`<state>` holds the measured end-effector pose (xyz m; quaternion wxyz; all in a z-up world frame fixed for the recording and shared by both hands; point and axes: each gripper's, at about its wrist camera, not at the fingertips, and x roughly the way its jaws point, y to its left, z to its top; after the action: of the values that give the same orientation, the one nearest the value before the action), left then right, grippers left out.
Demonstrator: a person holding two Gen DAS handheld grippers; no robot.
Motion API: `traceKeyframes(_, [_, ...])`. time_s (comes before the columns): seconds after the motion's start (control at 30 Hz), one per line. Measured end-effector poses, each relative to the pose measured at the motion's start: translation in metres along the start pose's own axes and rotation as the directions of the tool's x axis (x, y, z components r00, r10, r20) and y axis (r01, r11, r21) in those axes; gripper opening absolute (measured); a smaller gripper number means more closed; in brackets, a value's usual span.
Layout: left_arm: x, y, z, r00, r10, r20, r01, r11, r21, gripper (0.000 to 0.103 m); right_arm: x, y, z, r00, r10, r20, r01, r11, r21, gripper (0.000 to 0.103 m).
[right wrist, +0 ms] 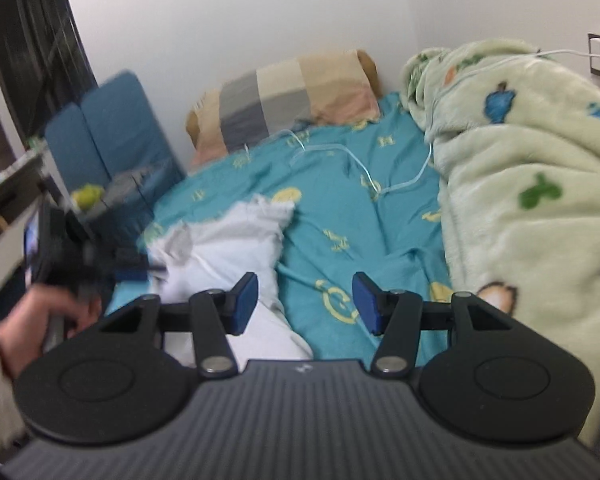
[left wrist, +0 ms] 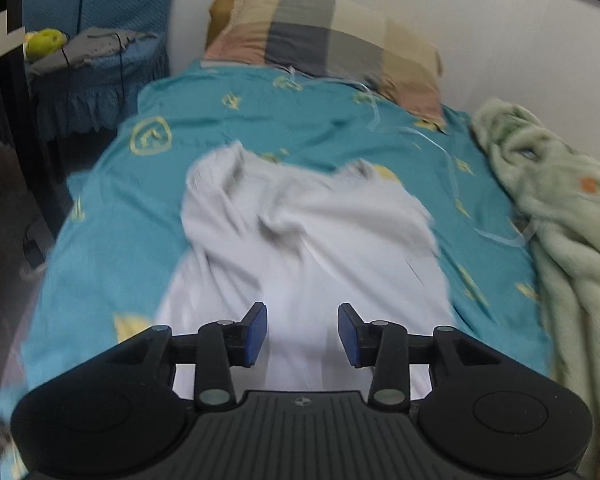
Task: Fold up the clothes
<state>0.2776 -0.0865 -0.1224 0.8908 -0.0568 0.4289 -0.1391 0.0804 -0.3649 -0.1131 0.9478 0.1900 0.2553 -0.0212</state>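
Lying crumpled along the bed's (left wrist: 112, 208) near-left edge, the white garment (left wrist: 300, 240) is running lengthwise away from the left gripper (left wrist: 302, 334), hovering empty, jaws partly apart; the right gripper (right wrist: 304, 303), also parted and empty, is pointing beside it.

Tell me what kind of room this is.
Most likely a bedroom: a bed with a teal sheet, a checked pillow at its head, and a fleece blanket bunched along the wall.

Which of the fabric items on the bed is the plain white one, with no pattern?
The white garment, crumpled mid-bed on the teal sheet. The fleece blanket is pale green with cartoon prints; the pillow is checked.
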Motion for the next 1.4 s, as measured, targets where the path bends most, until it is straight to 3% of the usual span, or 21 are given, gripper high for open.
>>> traceKeyframes(0.1, [-0.038, -0.025, -0.057, 0.995, -0.086, -0.054, 0.086, 0.996, -0.008, 0.044, -0.029, -0.006, 0.003, 0.999, 0.027, 0.043, -0.029, 0.999, 0.035, 0.055])
traceKeyframes(0.17, [-0.05, -0.042, -0.096, 0.981, -0.158, -0.113, 0.152, 0.986, -0.061, 0.046, -0.049, -0.01, 0.001, 0.997, 0.024, 0.074, -0.028, 0.998, 0.052, 0.055])
traceKeyframes(0.33, [-0.05, -0.09, -0.177, 0.899, -0.351, -0.262, 0.292, 0.926, -0.238, 0.044, -0.083, -0.029, -0.01, 0.983, -0.019, 0.184, -0.009, 0.989, 0.149, 0.057])
traceKeyframes(0.4, [-0.048, -0.111, -0.196, 0.883, -0.375, -0.282, 0.314, 0.919, -0.238, 0.043, -0.086, -0.035, -0.011, 0.976, -0.034, 0.216, -0.004, 0.985, 0.175, 0.057])
traceKeyframes(0.6, [-0.056, -0.146, -0.207, 0.893, -0.36, -0.268, 0.312, 0.927, -0.207, 0.048, -0.067, -0.041, -0.012, 0.984, -0.068, 0.164, 0.039, 0.984, 0.176, 0.057])
traceKeyframes(0.83, [-0.051, -0.166, -0.213, 0.913, -0.268, -0.308, 0.246, 0.963, -0.109, 0.049, -0.066, -0.055, -0.014, 0.982, -0.065, 0.176, 0.021, 0.97, 0.242, 0.057])
traceKeyframes(0.87, [-0.047, -0.168, -0.213, 0.916, -0.249, -0.316, 0.232, 0.968, -0.092, 0.047, -0.065, -0.056, -0.015, 0.982, -0.066, 0.176, 0.022, 0.97, 0.241, 0.057])
traceKeyframes(0.93, [-0.049, -0.17, -0.213, 0.926, -0.208, -0.314, 0.206, 0.978, -0.041, 0.019, -0.064, -0.056, -0.015, 0.982, -0.069, 0.175, 0.025, 0.971, 0.239, 0.057])
traceKeyframes(0.97, [-0.051, -0.168, -0.211, 0.925, -0.212, -0.314, 0.215, 0.976, -0.025, 0.011, -0.064, -0.056, -0.015, 0.983, -0.07, 0.172, 0.027, 0.971, 0.238, 0.057])
traceKeyframes(1.13, [-0.102, -0.14, -0.193, 0.899, -0.334, -0.283, 0.335, 0.941, -0.045, 0.008, -0.057, -0.053, -0.015, 0.99, -0.041, 0.138, 0.009, 0.974, 0.225, 0.057])
traceKeyframes(1.23, [-0.127, -0.105, -0.183, 0.882, -0.372, -0.291, 0.363, 0.928, -0.085, 0.008, -0.047, -0.044, -0.015, 0.997, 0.022, 0.075, -0.036, 0.98, 0.197, 0.057])
traceKeyframes(1.3, [-0.127, -0.081, -0.181, 0.873, -0.371, -0.317, 0.355, 0.928, -0.11, 0.008, -0.035, -0.032, -0.018, 0.997, 0.075, 0.001, -0.074, 0.987, 0.145, 0.057])
traceKeyframes(1.4, [-0.108, -0.05, -0.186, 0.889, -0.271, -0.37, 0.254, 0.963, -0.094, 0.008, -0.016, -0.004, -0.026, 0.982, 0.138, -0.13, -0.137, 0.99, 0.02, 0.057])
